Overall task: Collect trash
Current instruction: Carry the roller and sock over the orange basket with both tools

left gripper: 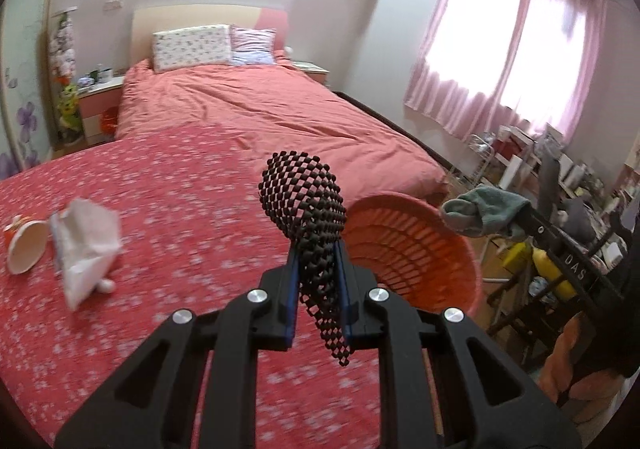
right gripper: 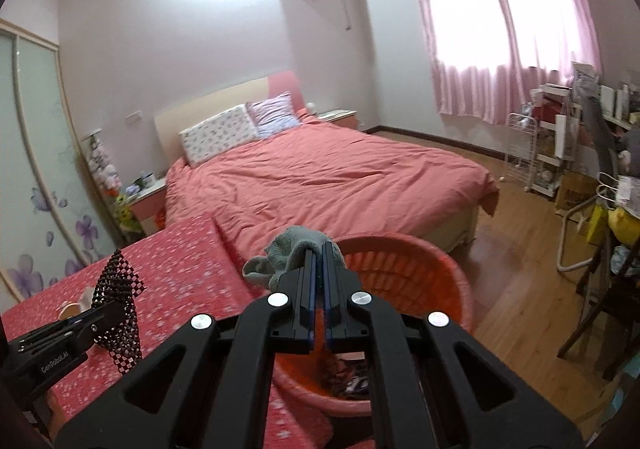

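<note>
My left gripper (left gripper: 318, 253) is shut on a black mesh net (left gripper: 304, 197), which sticks up above the fingers over a red floral cloth (left gripper: 180, 209). In the right wrist view the same left gripper (right gripper: 108, 309) holds the black mesh net (right gripper: 118, 289) at the lower left. My right gripper (right gripper: 319, 249) is shut on a grey-green rag (right gripper: 288, 249), held over the near rim of an orange basket (right gripper: 452, 277). From the left wrist, the grey-green rag (left gripper: 488, 209) hangs just right of the orange basket (left gripper: 440, 249). A crumpled white paper bag (left gripper: 86, 245) and a tipped paper cup (left gripper: 24, 249) lie on the cloth at the left.
A bed with a pink cover (left gripper: 260, 105) and two pillows (left gripper: 192, 47) stands behind. The basket holds some dark items (right gripper: 348, 373) at its bottom. Cluttered shelves and a chair (right gripper: 608, 289) line the right side by pink curtains (right gripper: 500, 29). Wooden floor (right gripper: 520, 249) lies beyond the basket.
</note>
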`<state>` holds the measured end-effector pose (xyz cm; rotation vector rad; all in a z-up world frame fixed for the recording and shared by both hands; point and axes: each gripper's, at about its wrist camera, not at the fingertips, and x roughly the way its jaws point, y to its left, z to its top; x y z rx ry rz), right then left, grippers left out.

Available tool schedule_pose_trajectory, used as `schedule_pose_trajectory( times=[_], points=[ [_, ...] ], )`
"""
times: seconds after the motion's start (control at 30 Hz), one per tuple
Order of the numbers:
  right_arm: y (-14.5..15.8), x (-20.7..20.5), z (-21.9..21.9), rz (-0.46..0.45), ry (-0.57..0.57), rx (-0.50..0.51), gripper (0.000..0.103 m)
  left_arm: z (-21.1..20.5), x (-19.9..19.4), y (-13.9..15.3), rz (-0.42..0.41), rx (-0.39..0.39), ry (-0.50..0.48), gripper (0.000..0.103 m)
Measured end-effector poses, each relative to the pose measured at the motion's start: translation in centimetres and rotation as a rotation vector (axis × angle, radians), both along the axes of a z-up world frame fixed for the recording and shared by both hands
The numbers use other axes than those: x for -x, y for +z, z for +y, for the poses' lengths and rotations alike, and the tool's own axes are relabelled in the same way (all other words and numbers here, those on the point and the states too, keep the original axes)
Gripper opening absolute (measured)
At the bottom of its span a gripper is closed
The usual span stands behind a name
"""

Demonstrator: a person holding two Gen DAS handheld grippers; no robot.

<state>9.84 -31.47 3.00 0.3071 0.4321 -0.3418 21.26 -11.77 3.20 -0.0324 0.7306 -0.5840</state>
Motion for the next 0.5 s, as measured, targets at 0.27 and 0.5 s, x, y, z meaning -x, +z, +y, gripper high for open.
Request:
schedule_pose_trajectory(
  times=[0.27, 0.5],
  points=[
    [-1.0, 0.1, -2.5, -0.008, -0.064, -0.024, 0.003, -6.0, -0.5, -0.6, 0.012, 0.007, -0.111, 0.017],
    [-1.6, 0.1, -4.6, -0.017, -0.102, -0.055, 0.003, -9.7, -1.3, -1.8, 0.019, -0.001, -0.17, 0.017]
  ],
)
